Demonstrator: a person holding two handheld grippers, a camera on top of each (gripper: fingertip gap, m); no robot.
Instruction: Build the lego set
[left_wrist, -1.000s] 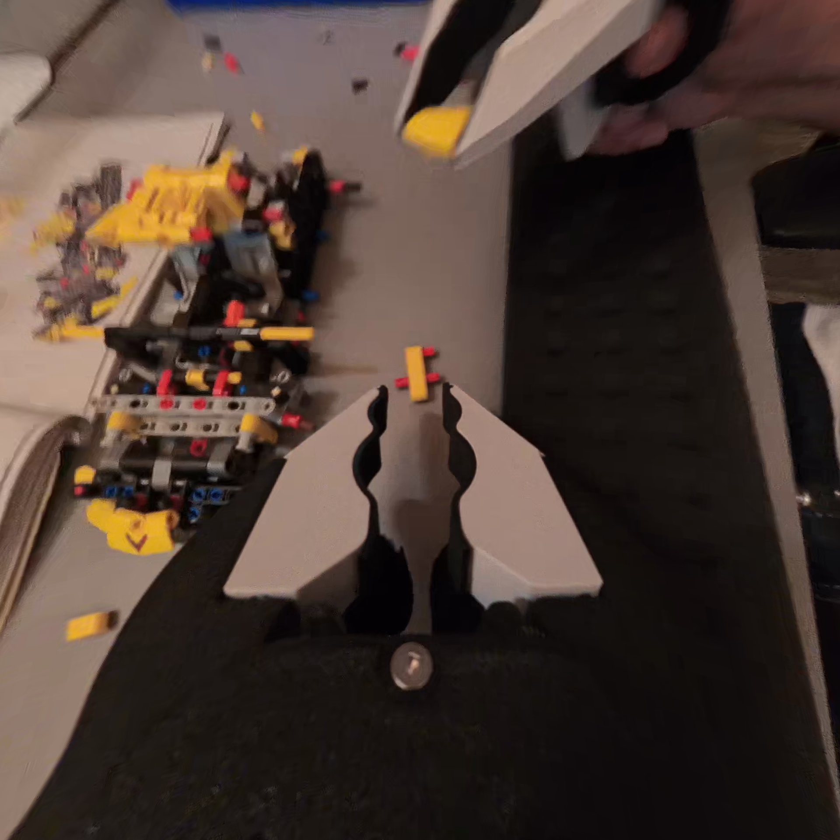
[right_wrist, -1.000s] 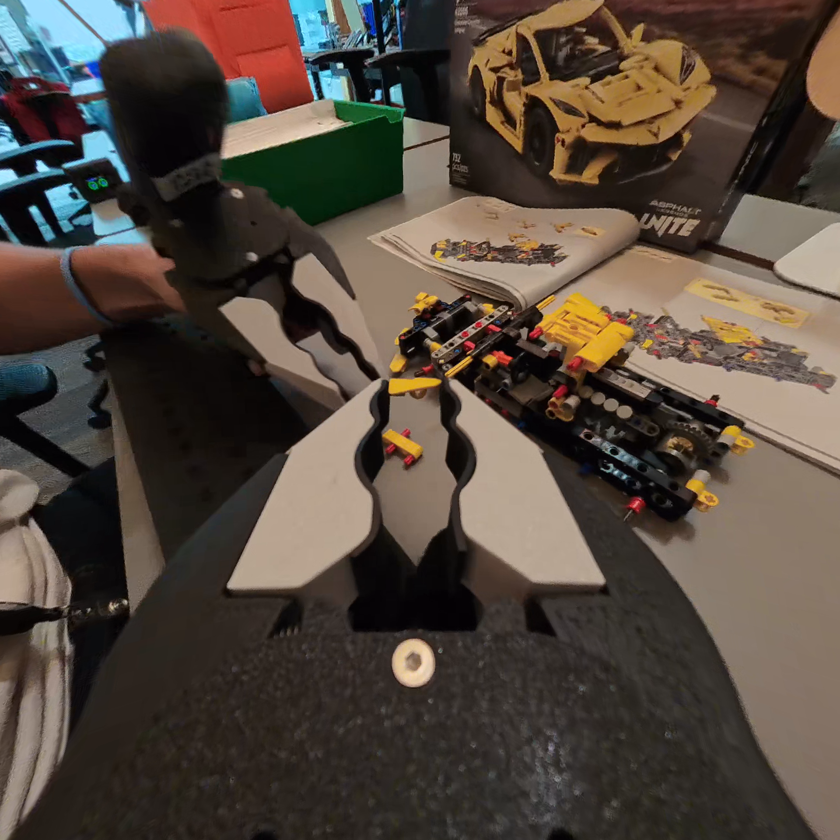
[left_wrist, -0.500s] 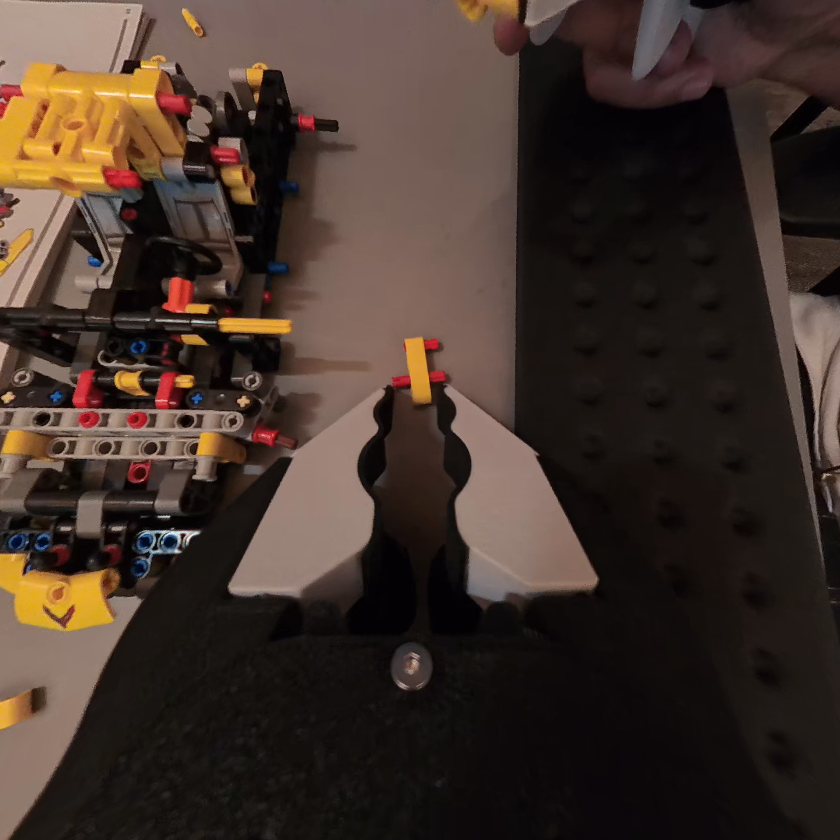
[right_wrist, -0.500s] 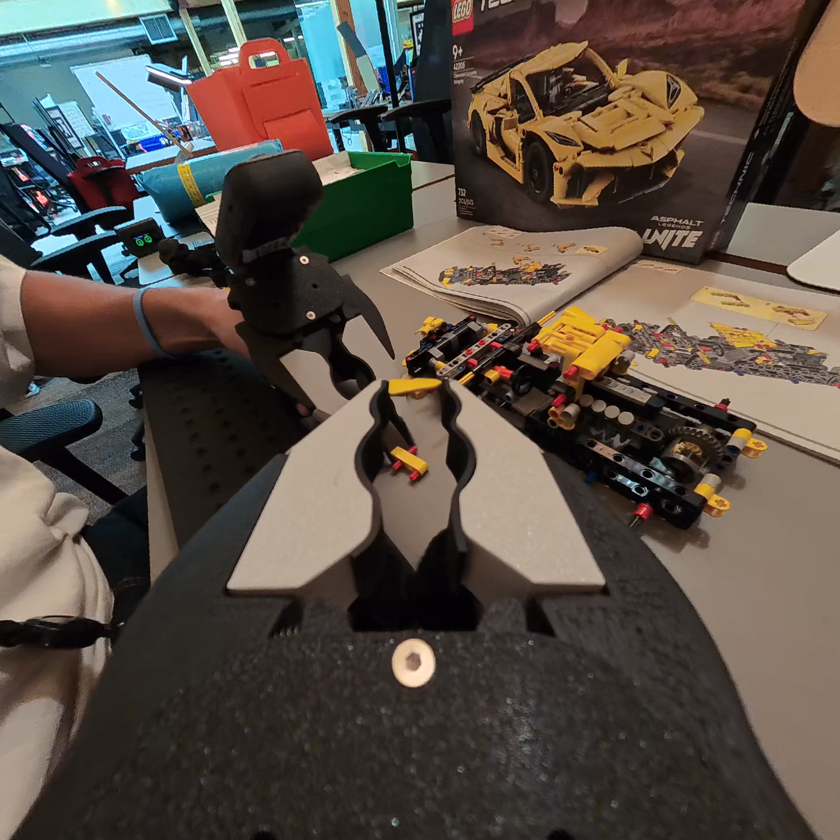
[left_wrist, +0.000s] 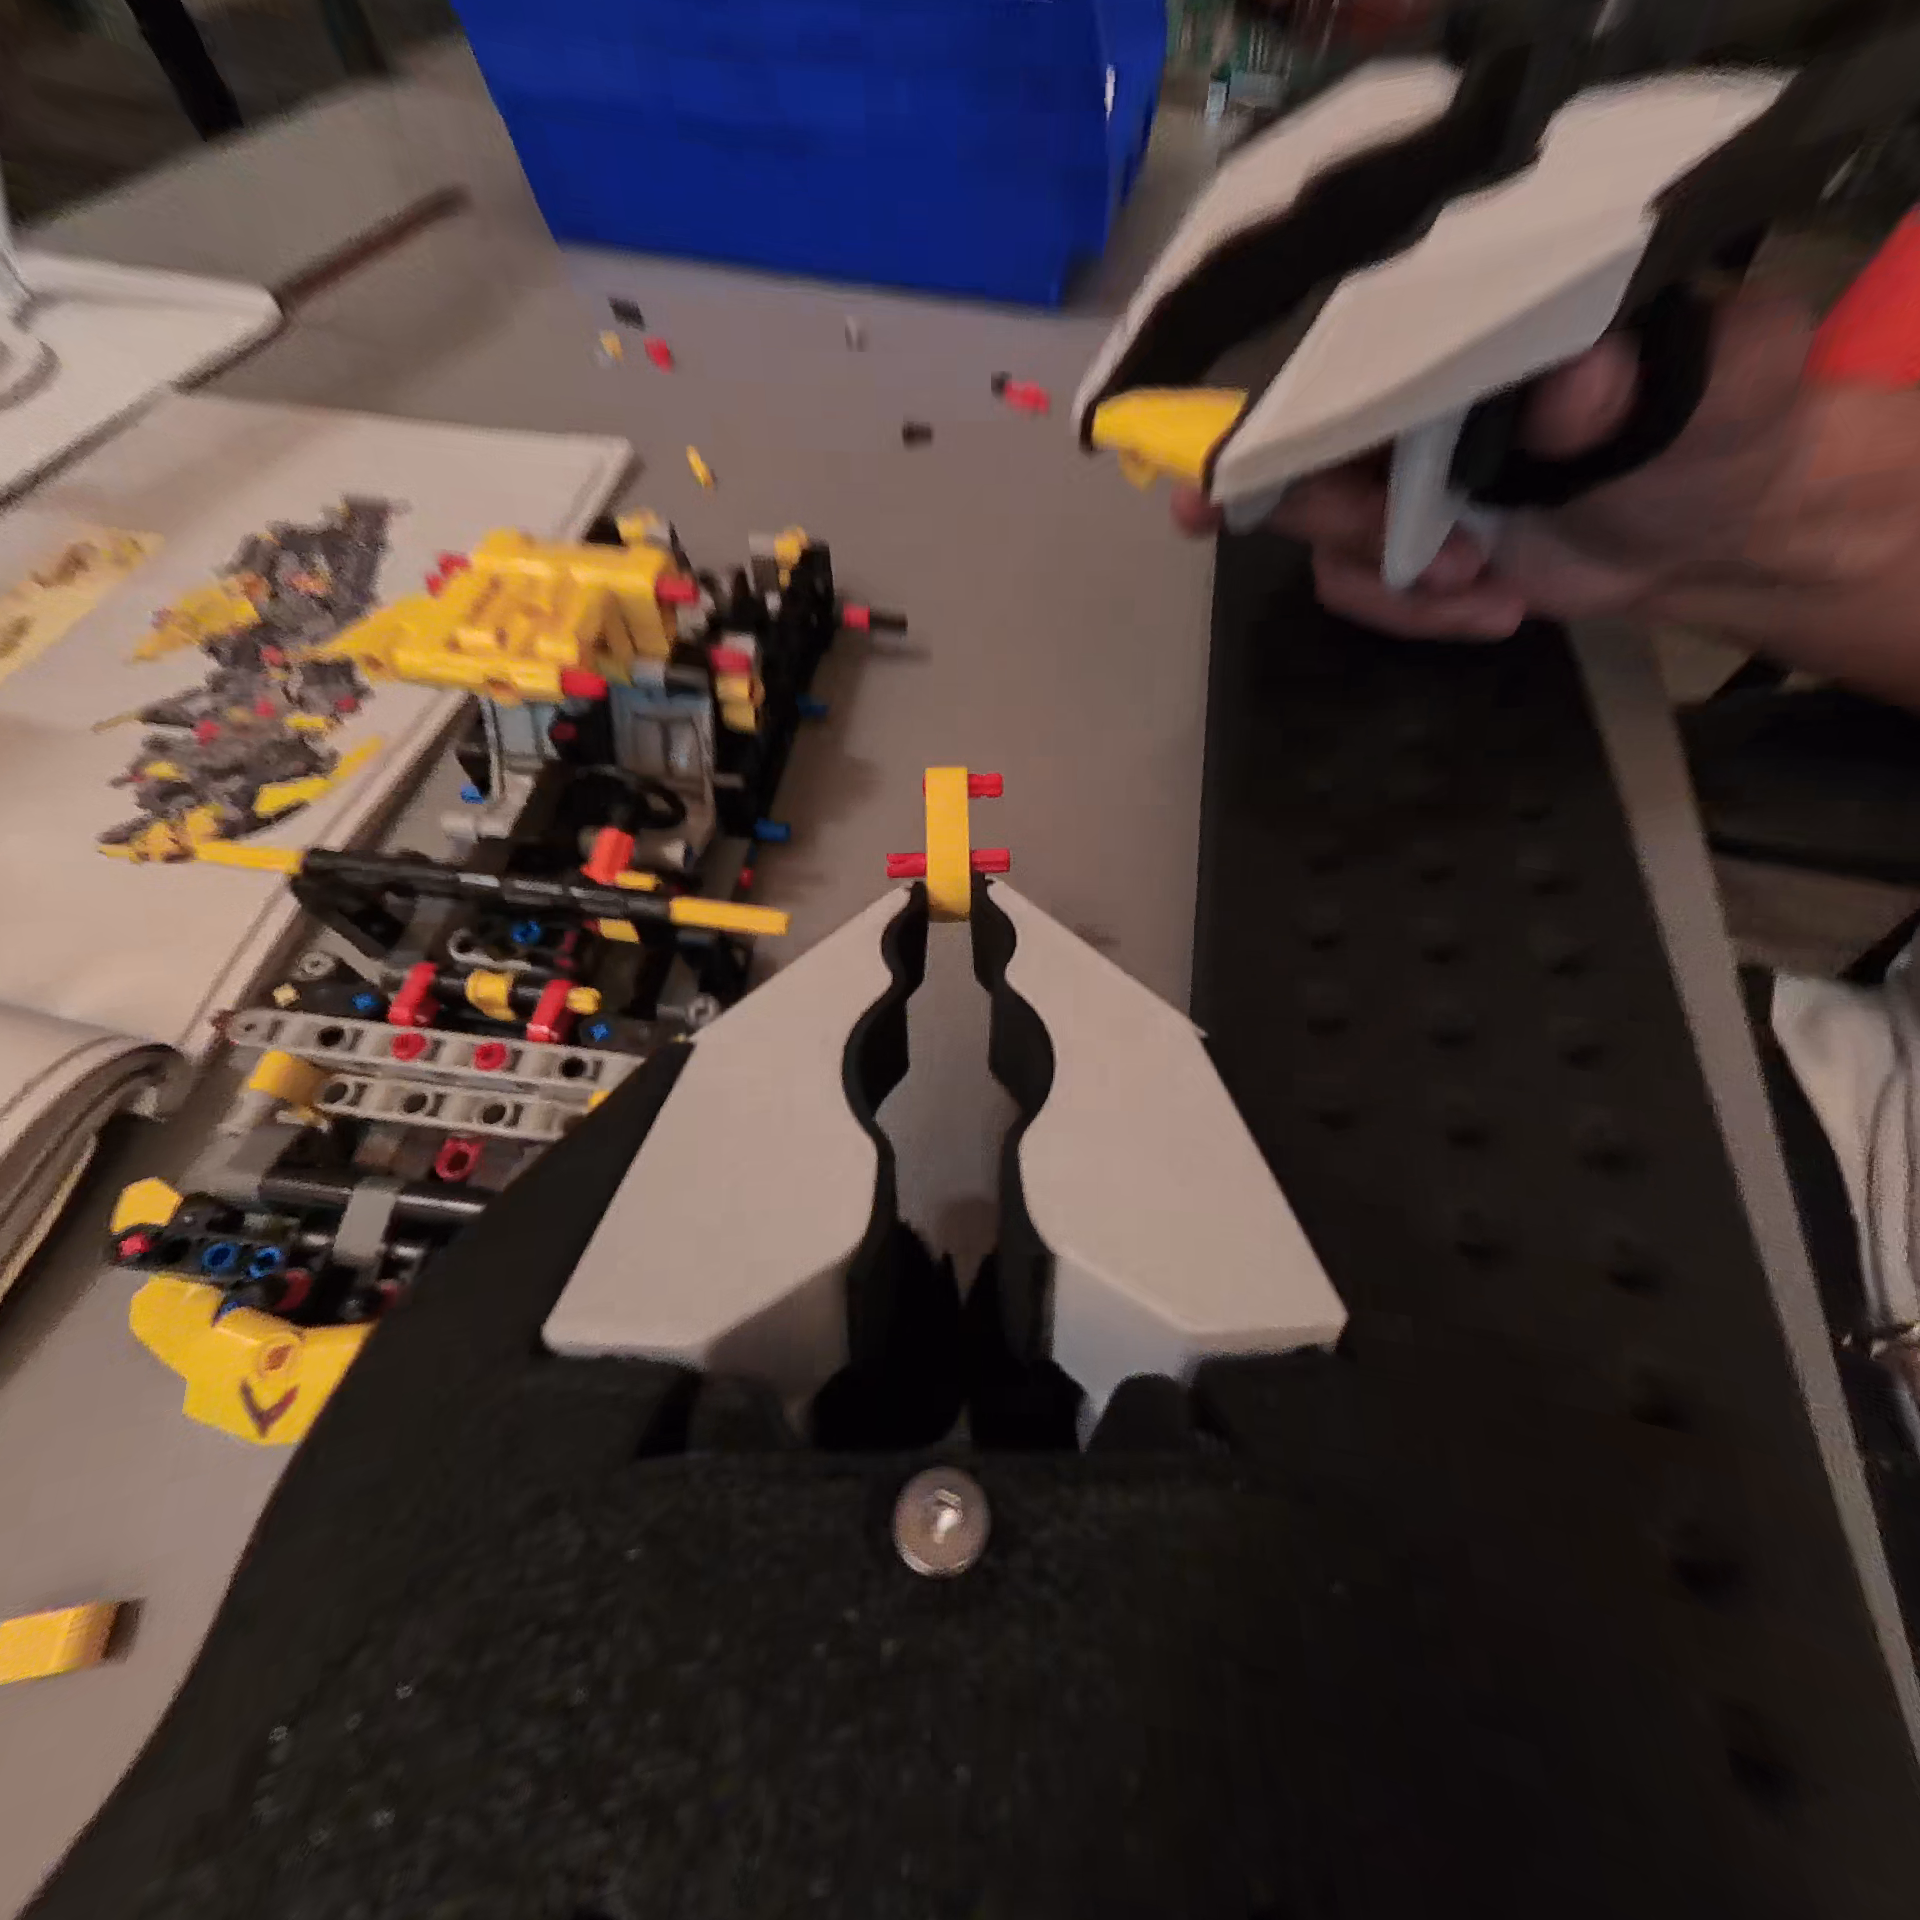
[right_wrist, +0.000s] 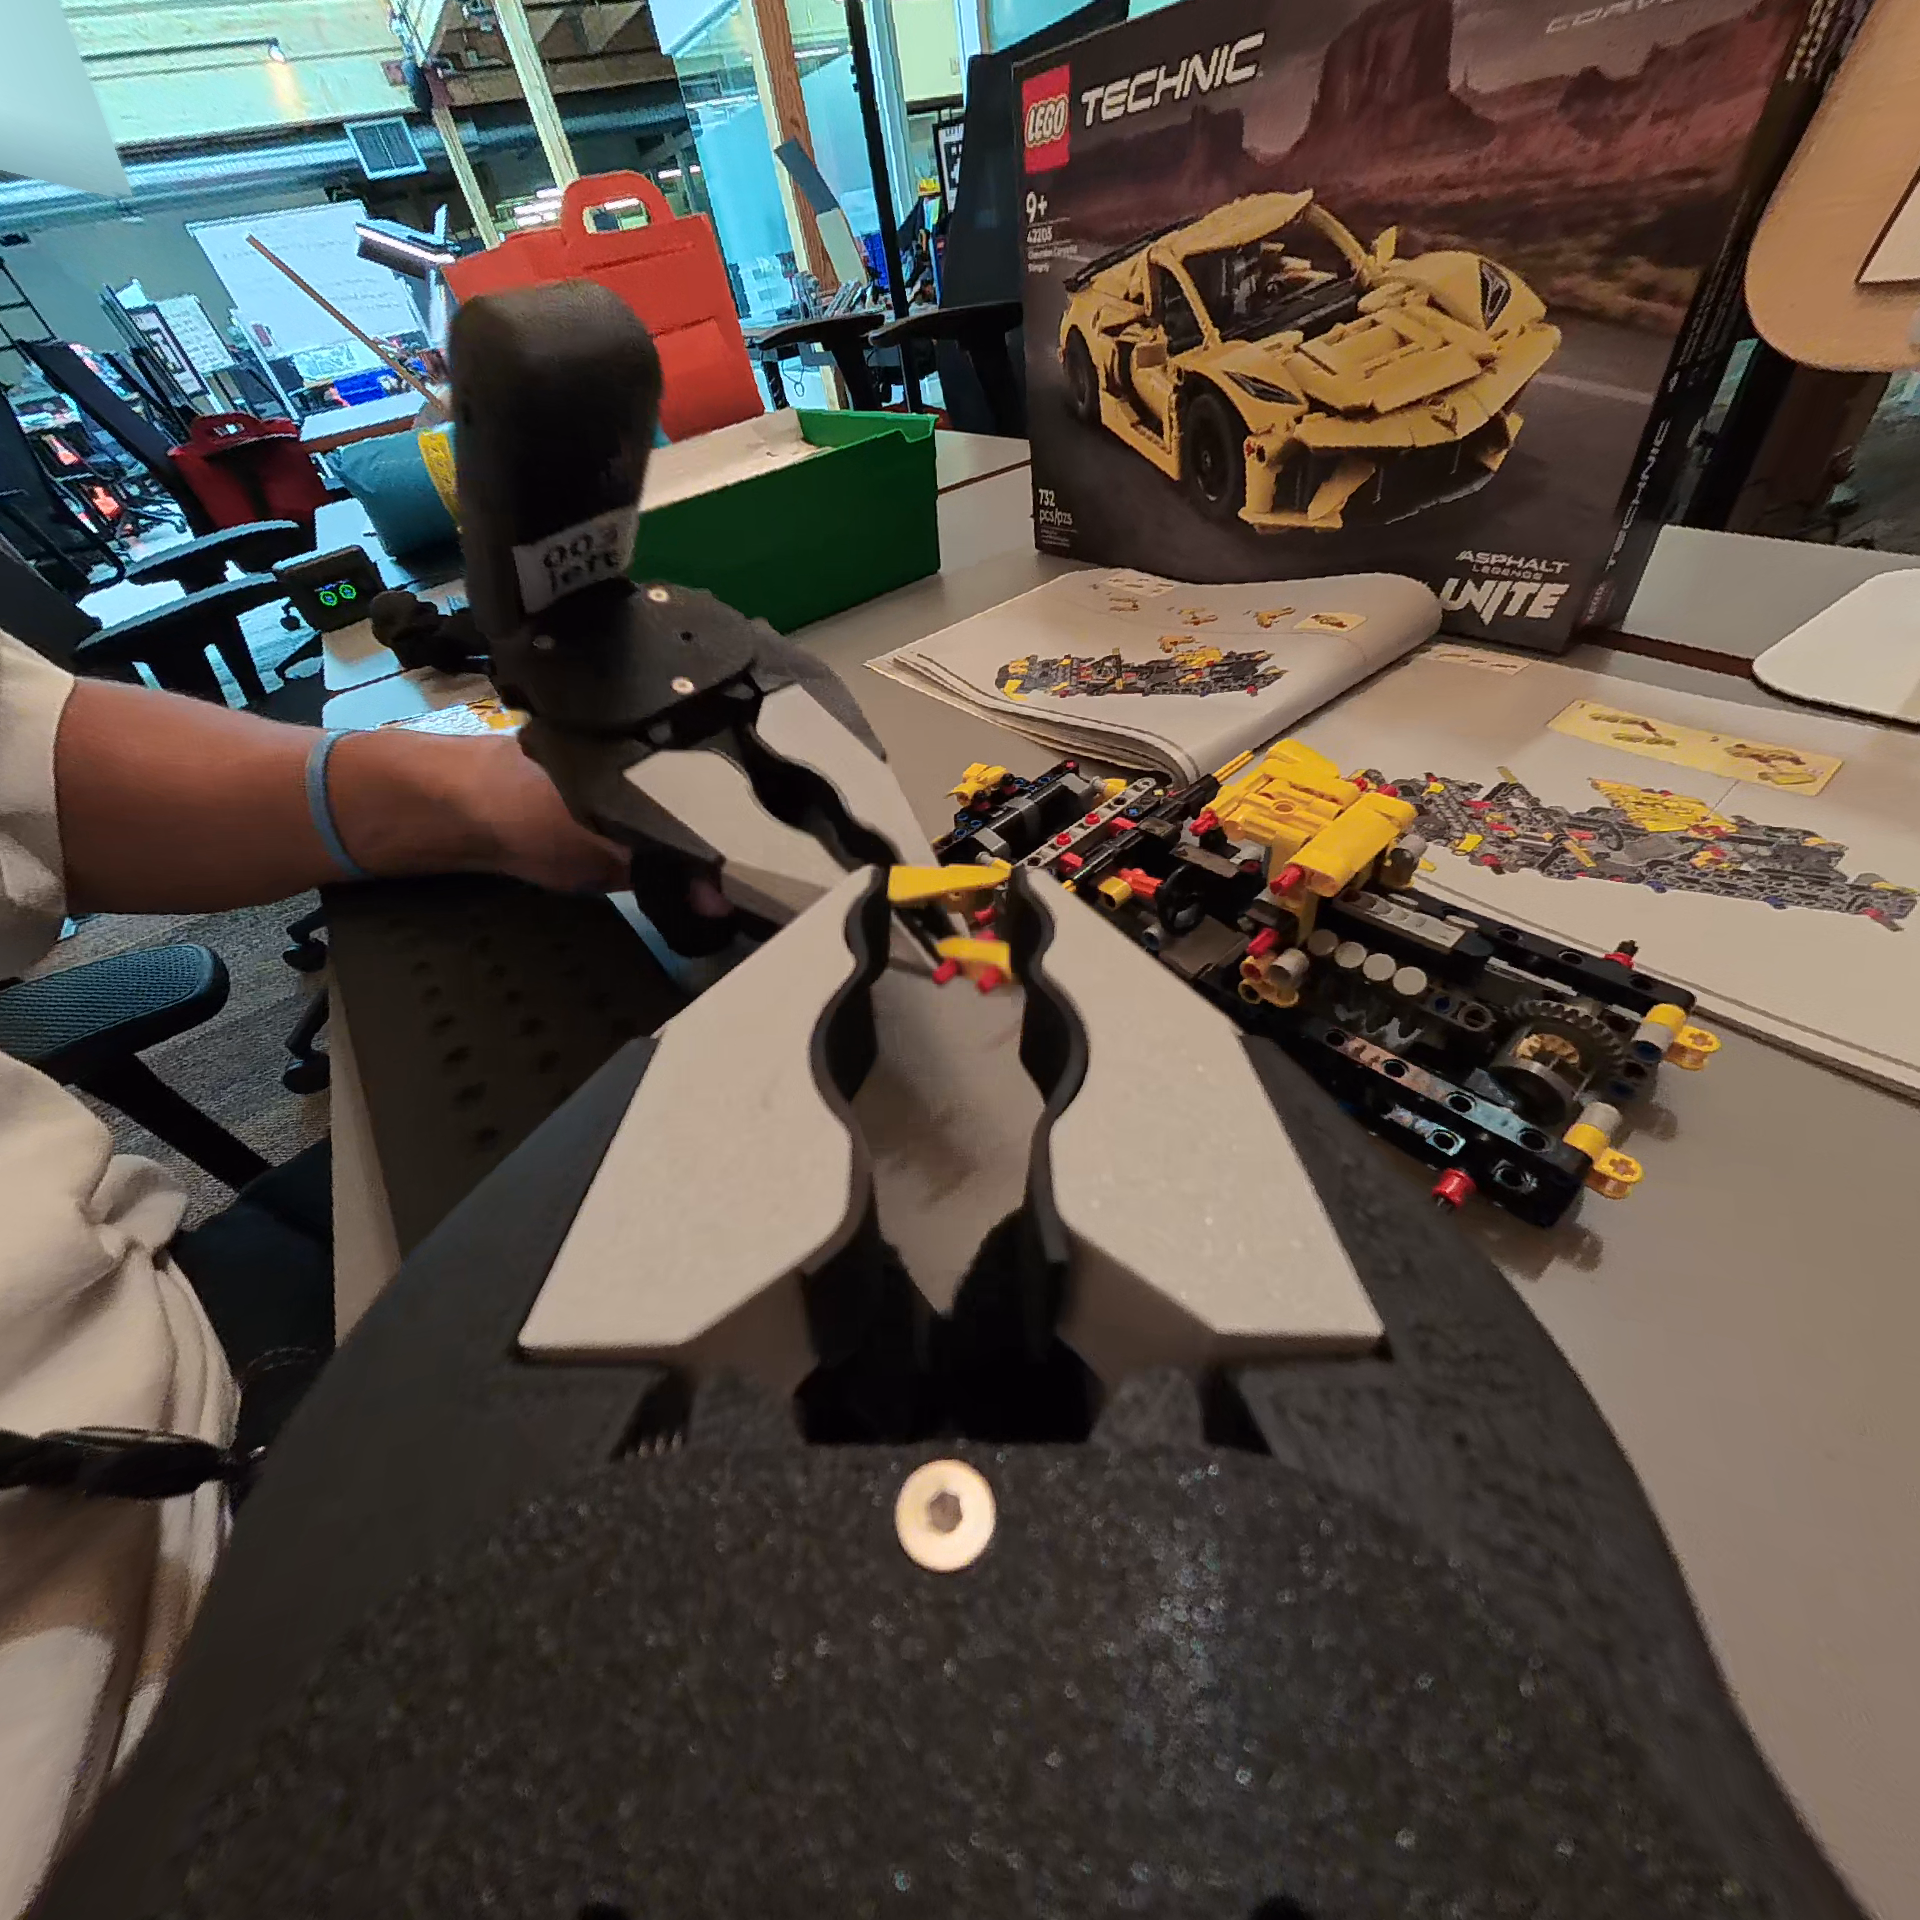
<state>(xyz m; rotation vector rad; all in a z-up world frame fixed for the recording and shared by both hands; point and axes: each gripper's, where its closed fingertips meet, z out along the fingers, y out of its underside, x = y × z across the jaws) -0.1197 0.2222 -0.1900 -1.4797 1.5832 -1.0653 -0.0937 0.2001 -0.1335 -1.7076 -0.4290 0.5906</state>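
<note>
My left gripper (left_wrist: 945, 904) is shut on the lower end of a short yellow beam with red pins (left_wrist: 948, 831), holding it just above the grey table. It also shows in the right wrist view (right_wrist: 920, 920) with the beam (right_wrist: 977, 954). My right gripper (right_wrist: 951, 883) is shut on a yellow curved panel piece (right_wrist: 940, 881). In the left wrist view it (left_wrist: 1158, 447) hovers at the upper right, above and beyond the beam, with the panel (left_wrist: 1164, 428) in it. The part-built black and yellow car chassis (left_wrist: 499, 935) lies left of my left gripper and also shows in the right wrist view (right_wrist: 1351, 935).
Open instruction booklets (right_wrist: 1143, 655) lie beside the chassis. The set's box (right_wrist: 1351, 312) stands behind. A blue bin (left_wrist: 831, 135), a green bin (right_wrist: 810, 509), a black perforated mat (left_wrist: 1455, 1039), small loose pieces (left_wrist: 655, 348) and a yellow piece (left_wrist: 52, 1642) are around. About 7 centimeters separates my left fingertips from my right.
My left gripper has closed on the yellow beam and tilted up with it. My right gripper has come back into the left wrist view at the upper right, still holding the yellow panel.
</note>
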